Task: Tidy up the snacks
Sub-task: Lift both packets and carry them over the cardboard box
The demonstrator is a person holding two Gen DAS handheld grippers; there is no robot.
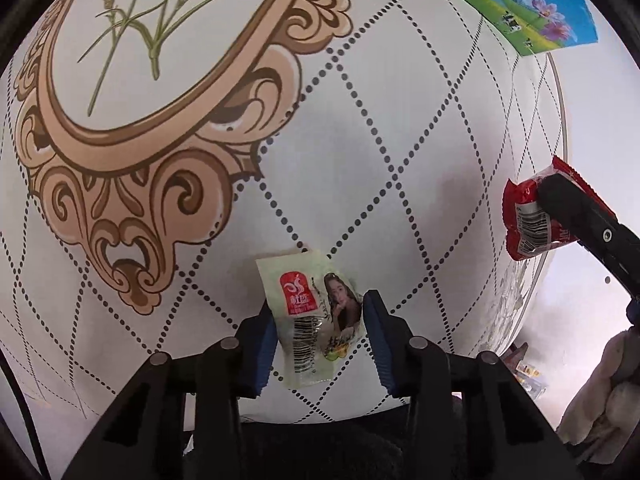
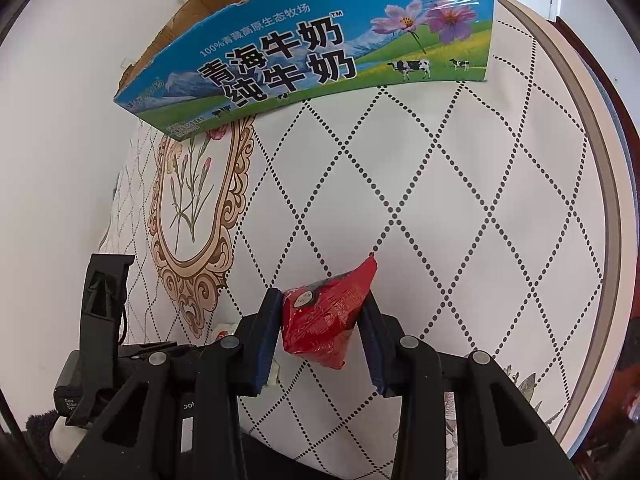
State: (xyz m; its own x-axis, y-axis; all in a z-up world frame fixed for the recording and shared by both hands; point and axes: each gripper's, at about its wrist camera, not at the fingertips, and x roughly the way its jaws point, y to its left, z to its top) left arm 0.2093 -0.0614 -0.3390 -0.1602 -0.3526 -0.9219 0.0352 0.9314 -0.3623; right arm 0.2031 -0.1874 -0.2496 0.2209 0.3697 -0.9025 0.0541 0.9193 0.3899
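1. Jaws, left gripper (image 1: 320, 340): clamped on pale green snack packet (image 1: 316, 320), above bench (image 1: 400, 140).
2. Jaws, right gripper (image 2: 320, 340): clamped on red snack packet (image 2: 328, 316).
3. Milk carton box (image 2: 304, 52) at bench's far edge.

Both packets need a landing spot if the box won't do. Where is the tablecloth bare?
Bare diamond-pattern cloth runs between the milk box, the ornate frame print and the table rim. It is crowded near the bottom, where the left hand-held gripper holds the pale packet and the right hand-held gripper holds the red packet.
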